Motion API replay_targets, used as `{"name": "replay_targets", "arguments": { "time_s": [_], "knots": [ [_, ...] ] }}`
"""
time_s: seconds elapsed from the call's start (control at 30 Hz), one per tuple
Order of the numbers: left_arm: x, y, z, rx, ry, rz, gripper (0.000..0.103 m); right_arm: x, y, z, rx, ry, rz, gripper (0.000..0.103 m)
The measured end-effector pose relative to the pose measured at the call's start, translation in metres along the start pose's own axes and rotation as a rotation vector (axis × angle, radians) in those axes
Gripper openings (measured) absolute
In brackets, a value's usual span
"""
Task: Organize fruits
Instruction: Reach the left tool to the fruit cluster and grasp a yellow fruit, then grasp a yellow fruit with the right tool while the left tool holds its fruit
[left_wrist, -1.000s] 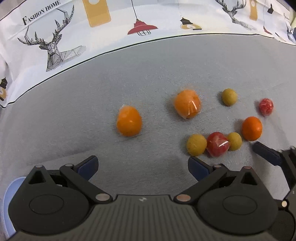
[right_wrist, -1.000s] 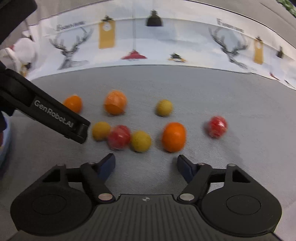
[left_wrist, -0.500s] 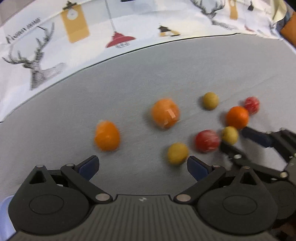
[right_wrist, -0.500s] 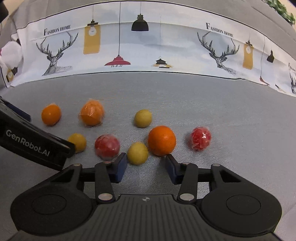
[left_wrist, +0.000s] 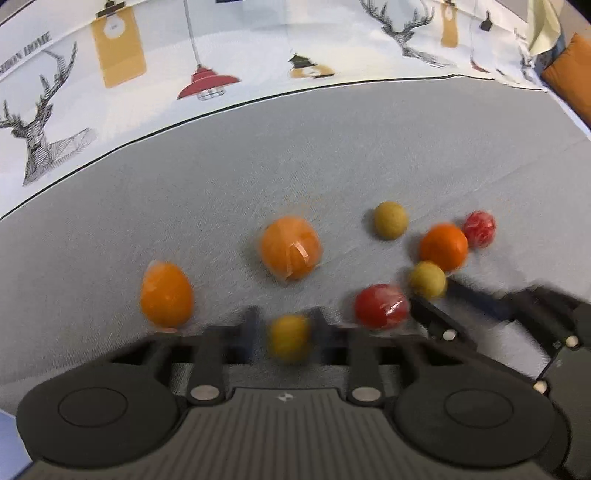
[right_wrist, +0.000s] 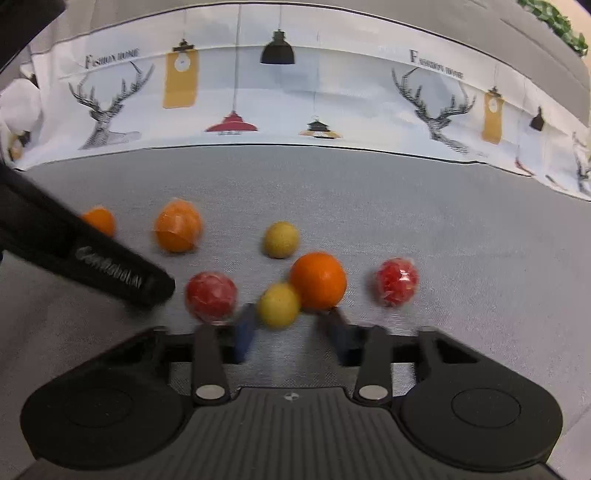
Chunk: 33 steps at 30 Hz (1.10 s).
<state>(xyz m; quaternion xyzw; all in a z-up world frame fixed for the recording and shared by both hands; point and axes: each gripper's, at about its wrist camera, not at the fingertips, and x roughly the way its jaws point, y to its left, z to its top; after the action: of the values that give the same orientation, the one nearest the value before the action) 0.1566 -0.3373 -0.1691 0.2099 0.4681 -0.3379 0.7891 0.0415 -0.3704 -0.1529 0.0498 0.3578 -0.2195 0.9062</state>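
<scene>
Left wrist view: the left gripper (left_wrist: 290, 334) has just clenched its fingers (left_wrist: 251, 332) on a small yellow fruit (left_wrist: 289, 336), blurred, low on the grey bench (left_wrist: 332, 166); open cloth lies beyond.

Right wrist view: the right gripper (right_wrist: 291, 325) has just been closing, pinching another yellow fruit (right_wrist: 279, 304) touching a bare orange (right_wrist: 318, 280).
</scene>
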Motion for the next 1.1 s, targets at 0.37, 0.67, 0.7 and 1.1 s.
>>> {"name": "replay_targets", "arguments": {
  "time_s": [0.37,0.67,0.7,1.1],
  "knots": [
    [-0.043,0.003,-0.016,-0.001,-0.021,0.053,0.027,-0.02,-0.004,-0.009,0.035,0.023,-0.015,0.009],
    [-0.028,0.026,-0.047,-0.052,0.026,0.078,0.028,-0.019,0.014,-0.013,-0.008,0.002,-0.106,0.042],
    [-0.028,0.027,-0.046,-0.049,0.022,0.076,0.028,-0.016,0.012,-0.012,0.004,-0.003,-0.108,0.046],
    [-0.023,0.029,-0.05,-0.035,-0.012,0.045,0.056,0.01,0.003,-0.001,0.068,-0.04,-0.083,0.055]
  ]
}}
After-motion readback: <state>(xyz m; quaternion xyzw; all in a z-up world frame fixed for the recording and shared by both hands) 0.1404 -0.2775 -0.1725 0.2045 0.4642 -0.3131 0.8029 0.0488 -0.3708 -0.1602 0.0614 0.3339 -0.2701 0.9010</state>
